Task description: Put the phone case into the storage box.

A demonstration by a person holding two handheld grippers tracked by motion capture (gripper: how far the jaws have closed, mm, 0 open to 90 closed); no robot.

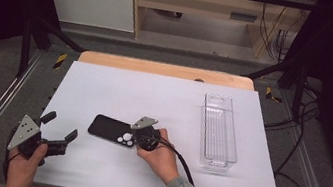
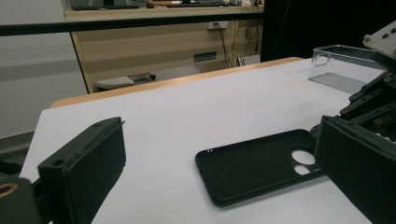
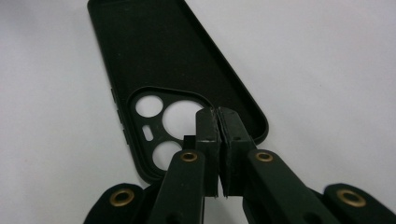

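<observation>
Black phone case (image 1: 110, 129) lying open-side up near worktop (image 1: 163, 98) centre — light, flexible, likely grippy; right claw (image 3: 217, 116) clenched on its camera-end rim, left claw (image 1: 59, 131) released nearby.

- No legible text, label, brand, number or sign appears on the phone case (image 1: 112, 130), the clear tray (image 1: 219, 132) or the counter (image 1: 154, 96).
</observation>
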